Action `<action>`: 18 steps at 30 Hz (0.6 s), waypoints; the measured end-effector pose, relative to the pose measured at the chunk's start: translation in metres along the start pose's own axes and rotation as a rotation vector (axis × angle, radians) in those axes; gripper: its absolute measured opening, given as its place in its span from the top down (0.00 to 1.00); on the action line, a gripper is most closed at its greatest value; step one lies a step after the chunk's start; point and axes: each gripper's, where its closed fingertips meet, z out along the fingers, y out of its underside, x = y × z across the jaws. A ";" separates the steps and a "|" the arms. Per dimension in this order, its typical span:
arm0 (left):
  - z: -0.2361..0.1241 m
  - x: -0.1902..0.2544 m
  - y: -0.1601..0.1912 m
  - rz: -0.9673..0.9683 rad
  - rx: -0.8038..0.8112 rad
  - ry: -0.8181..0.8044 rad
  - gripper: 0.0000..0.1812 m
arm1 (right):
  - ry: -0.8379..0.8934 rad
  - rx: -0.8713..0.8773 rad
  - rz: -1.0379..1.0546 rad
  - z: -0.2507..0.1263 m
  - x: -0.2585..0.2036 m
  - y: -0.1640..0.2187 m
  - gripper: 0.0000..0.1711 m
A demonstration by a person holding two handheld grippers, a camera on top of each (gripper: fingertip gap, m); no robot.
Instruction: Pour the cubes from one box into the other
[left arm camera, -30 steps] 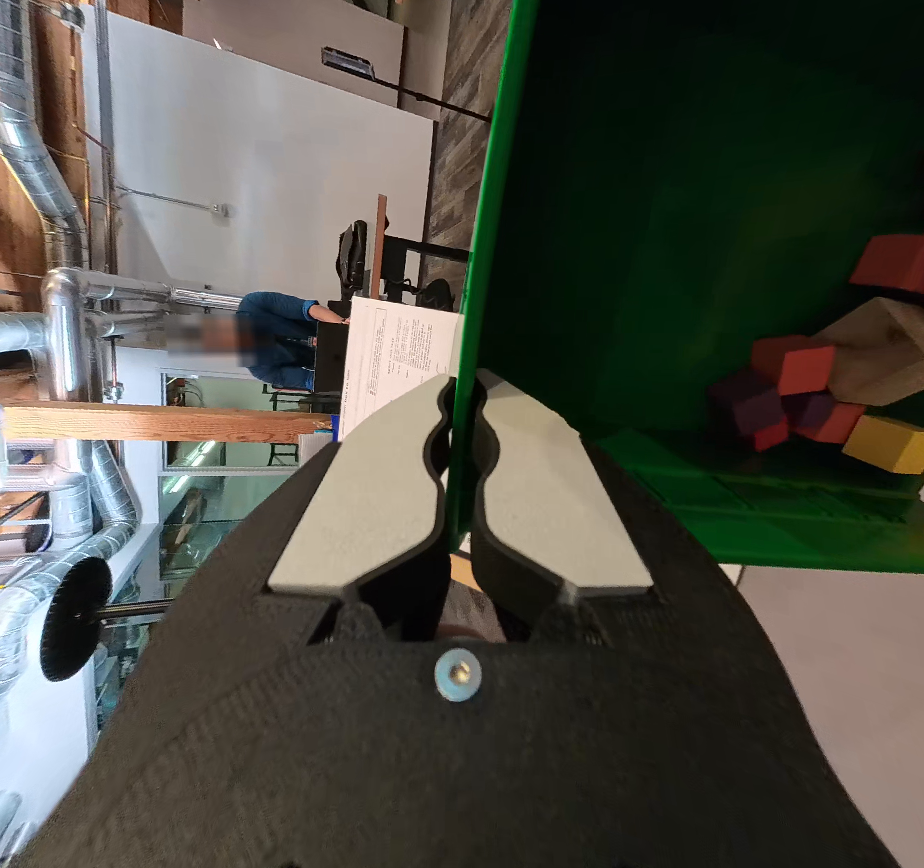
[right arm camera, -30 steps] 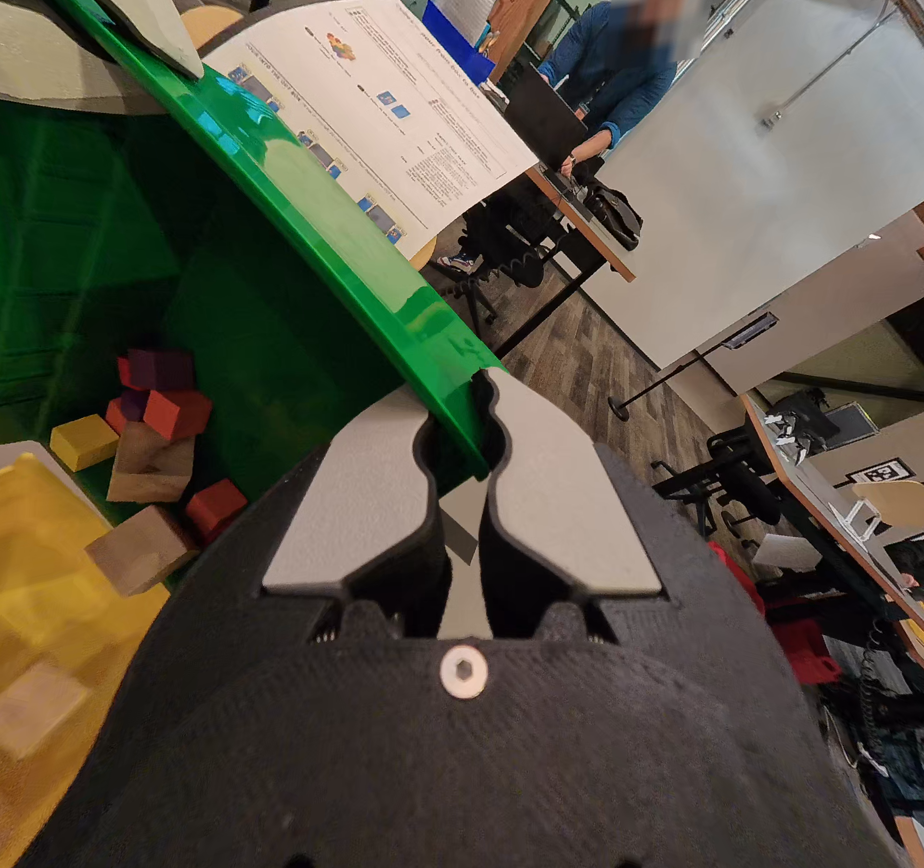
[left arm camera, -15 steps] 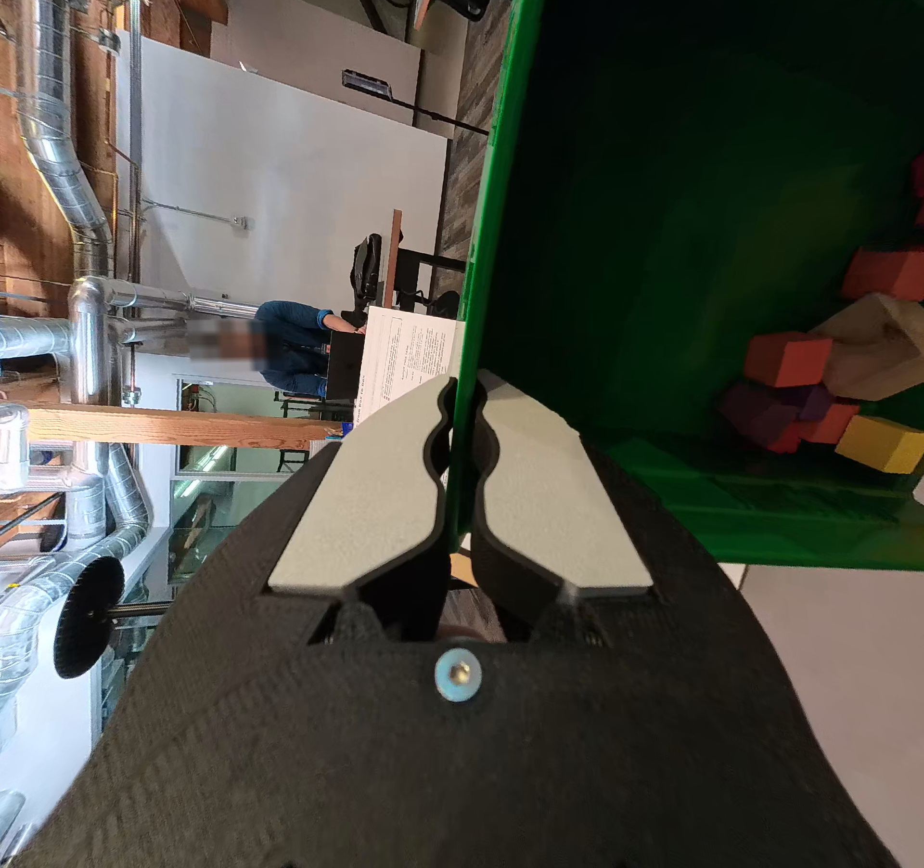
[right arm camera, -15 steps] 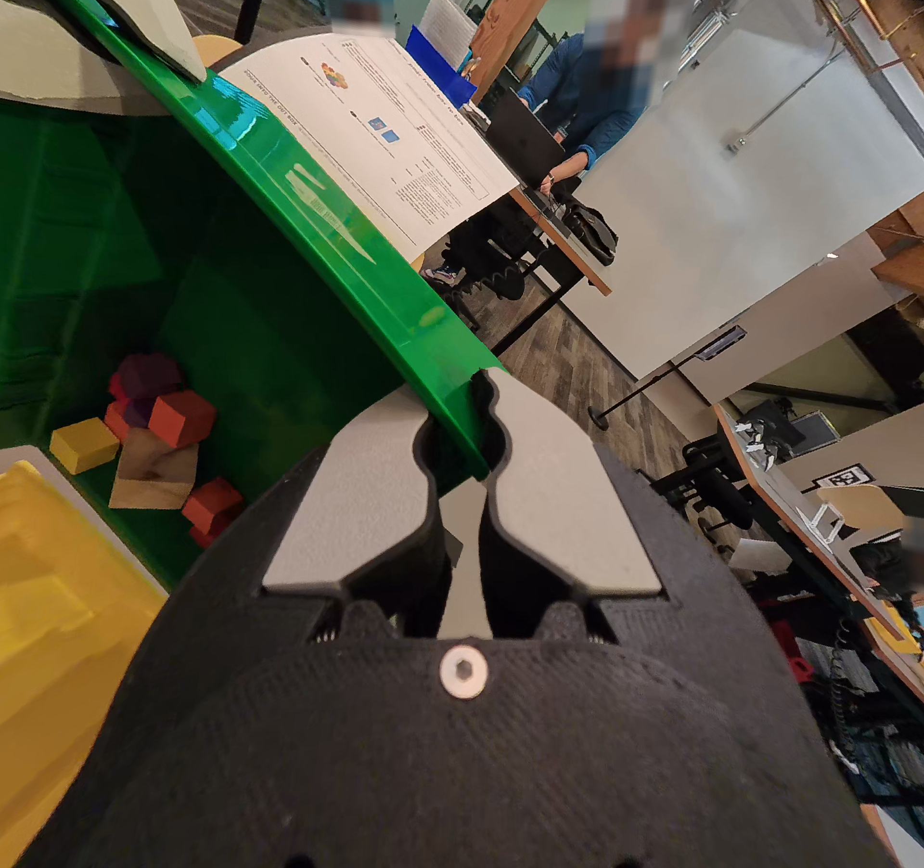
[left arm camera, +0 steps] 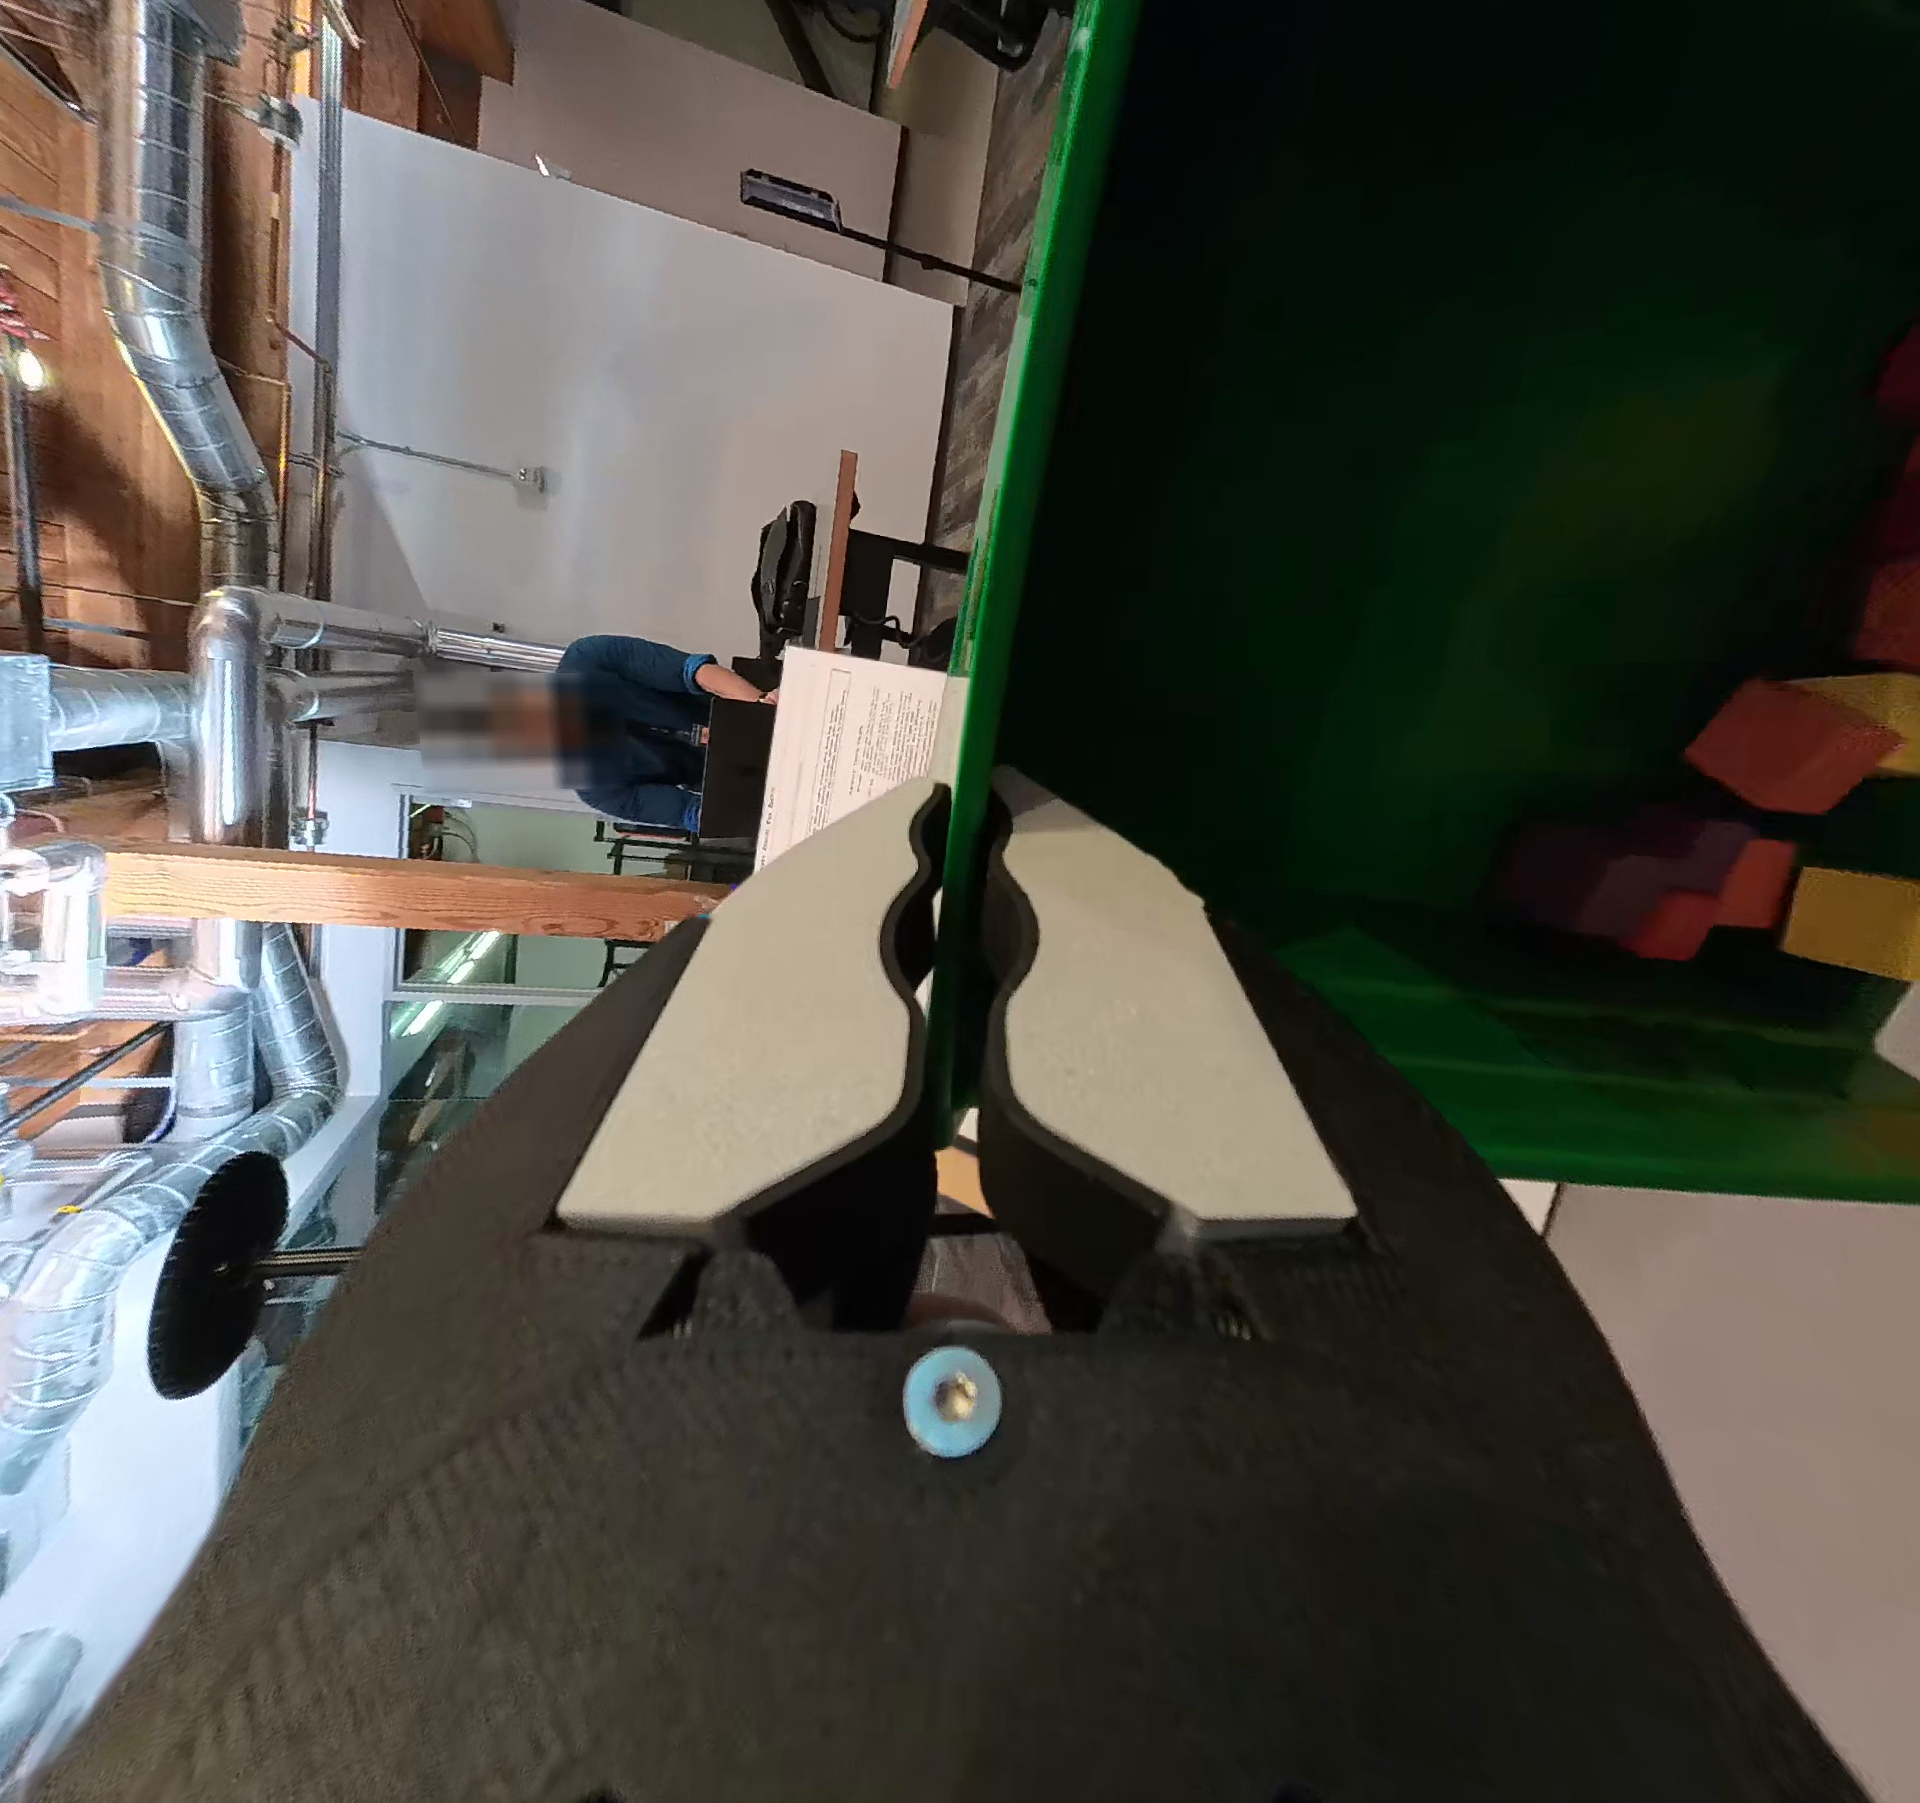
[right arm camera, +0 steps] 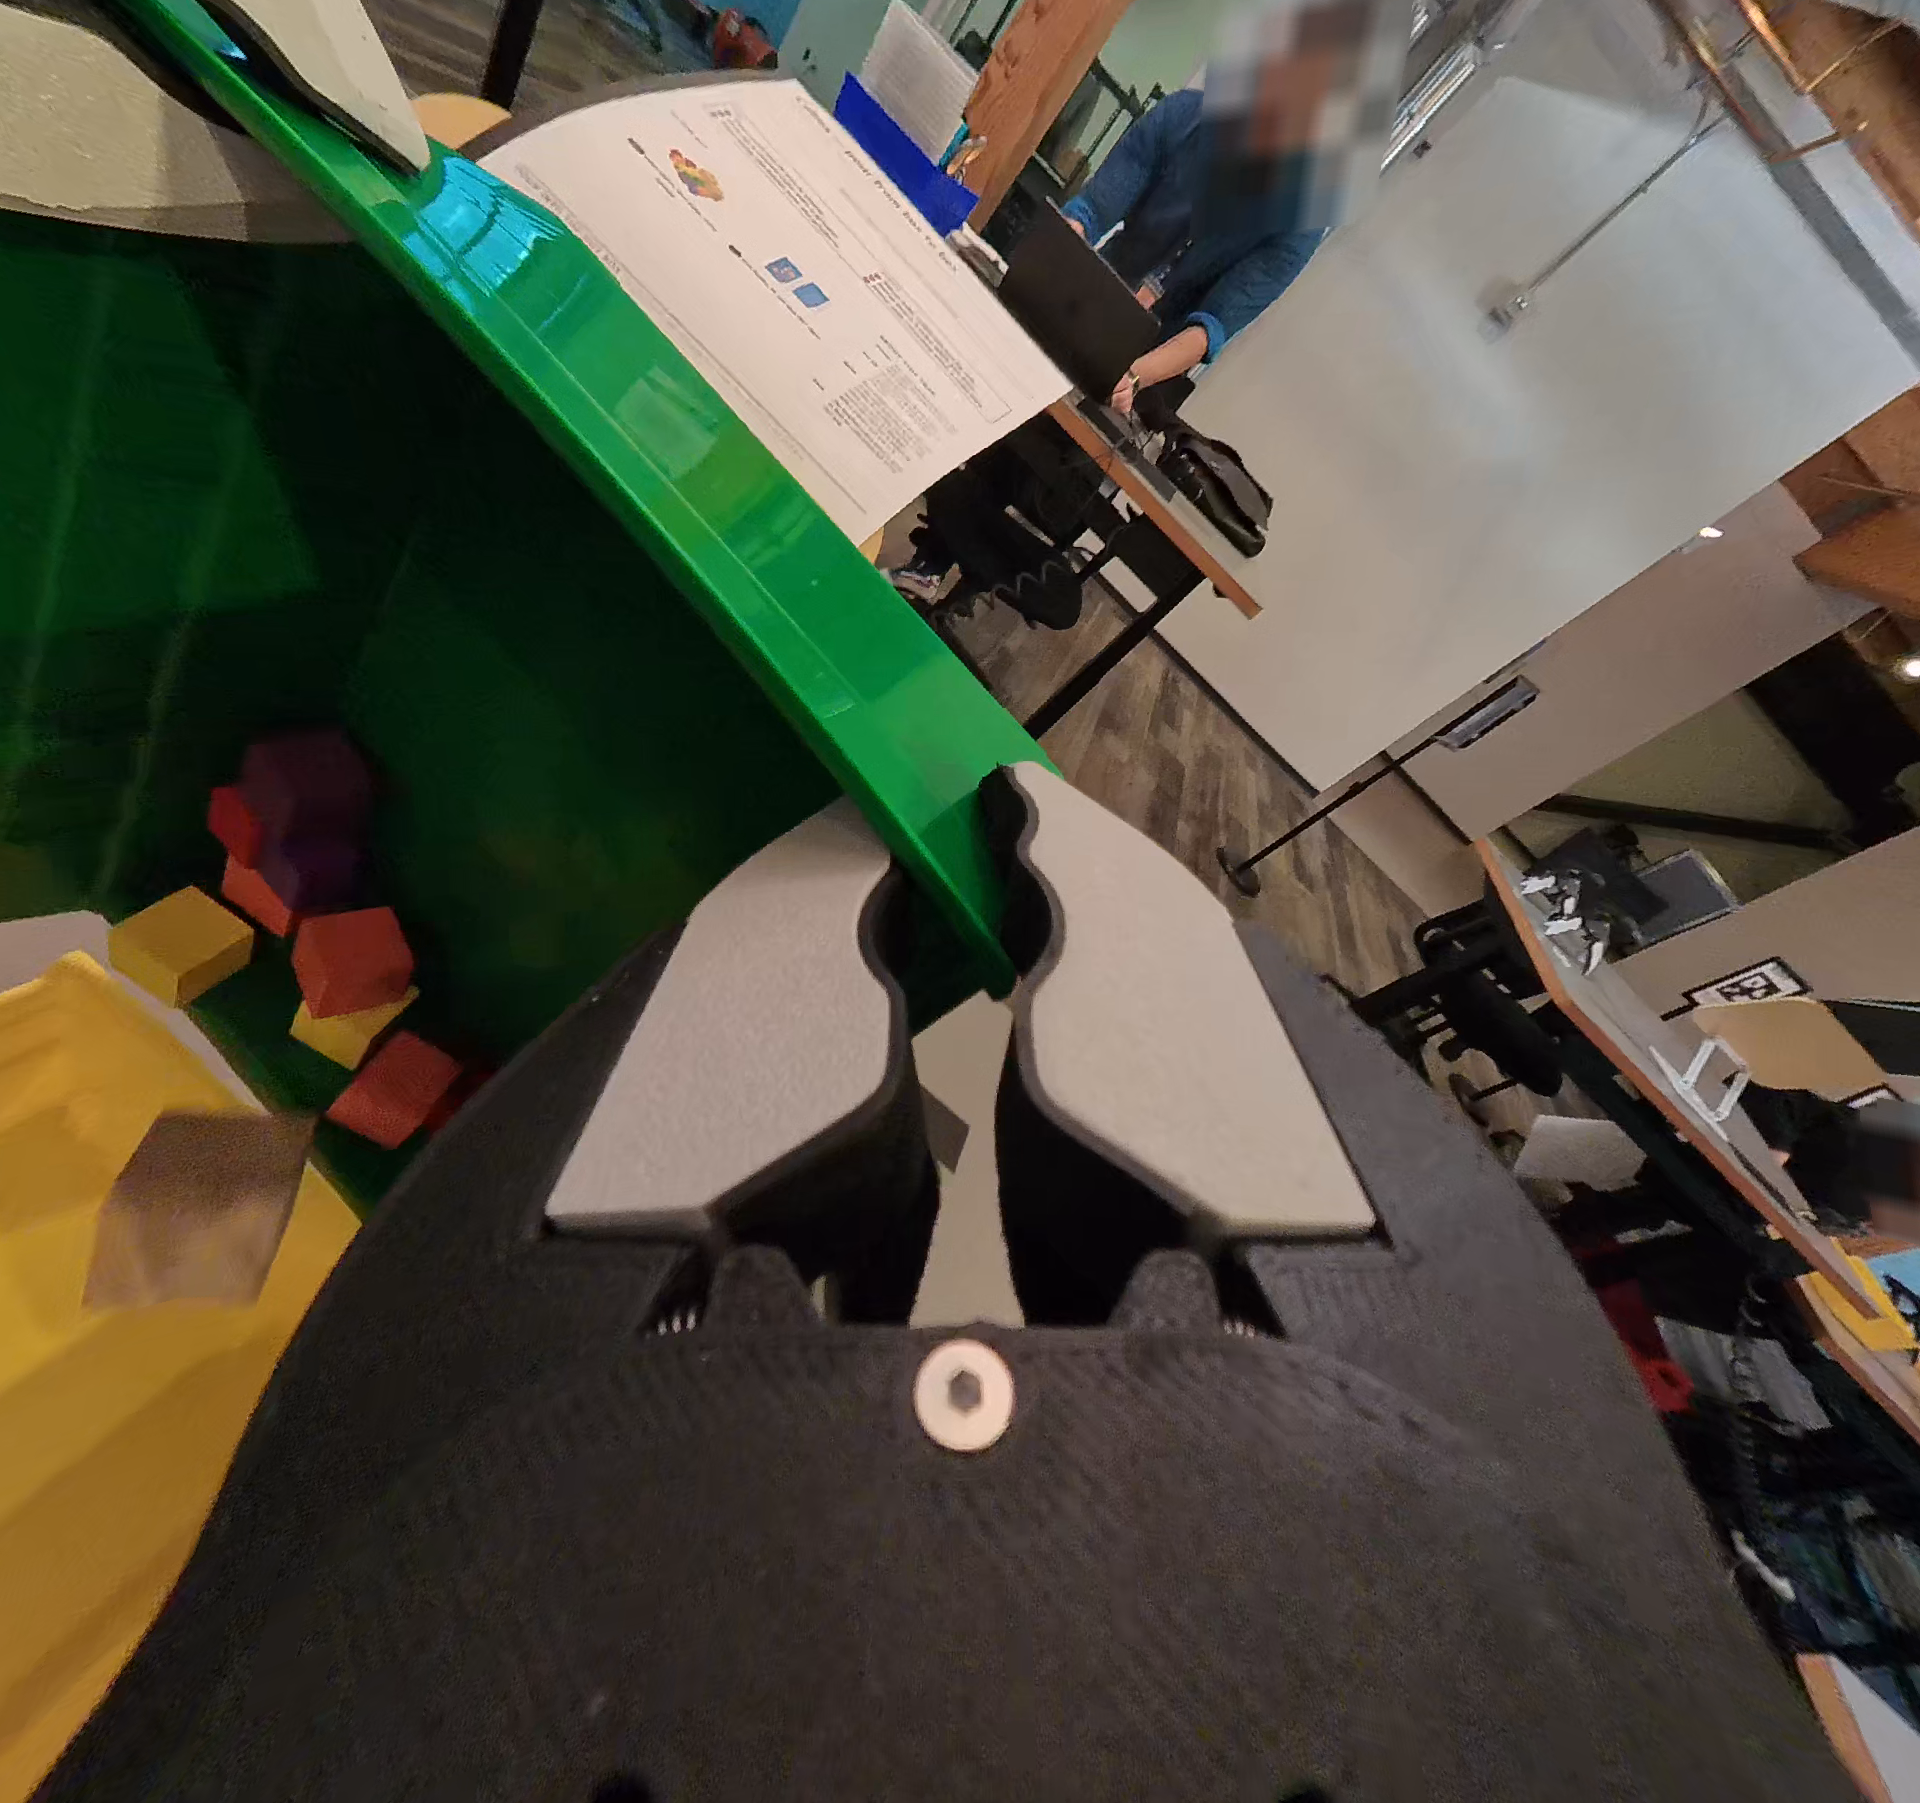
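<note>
My left gripper (left arm camera: 964, 808) is shut on the rim of the green box (left arm camera: 1455, 403). My right gripper (right arm camera: 1000, 797) is shut on the same green box's rim (right arm camera: 644, 465). The box is tipped steeply. Red, purple and yellow cubes (right arm camera: 312, 901) are piled at its low side, also shown in the left wrist view (left arm camera: 1766, 839). The yellow box (right arm camera: 94, 1338) sits just under the green box's lip at lower left. A plain wooden block (right arm camera: 197, 1203) is blurred over the yellow box. The left gripper's fingers (right arm camera: 260, 18) show at upper left.
A printed sheet of paper (right arm camera: 810, 299) stands behind the green box. A person in a blue top (right arm camera: 1195, 236) sits at a desk farther back. Desks and chairs (right arm camera: 1507, 1005) stand on the right. The white tabletop (left arm camera: 1714, 1390) shows below the green box.
The green box has tipped further. The cubes slid toward its lower lip. The wooden block left the green box and now shows over the yellow box.
</note>
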 end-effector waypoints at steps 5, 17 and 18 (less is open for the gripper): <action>0.000 0.004 0.001 0.013 -0.007 0.007 0.99 | 0.001 -0.007 0.002 -0.001 -0.004 0.003 0.95; -0.011 -0.003 -0.003 -0.003 0.016 -0.022 0.99 | 0.020 0.020 -0.021 -0.011 0.000 -0.008 0.96; -0.010 -0.002 -0.002 0.006 0.011 -0.028 0.99 | 0.019 0.014 -0.021 -0.009 -0.001 -0.006 0.95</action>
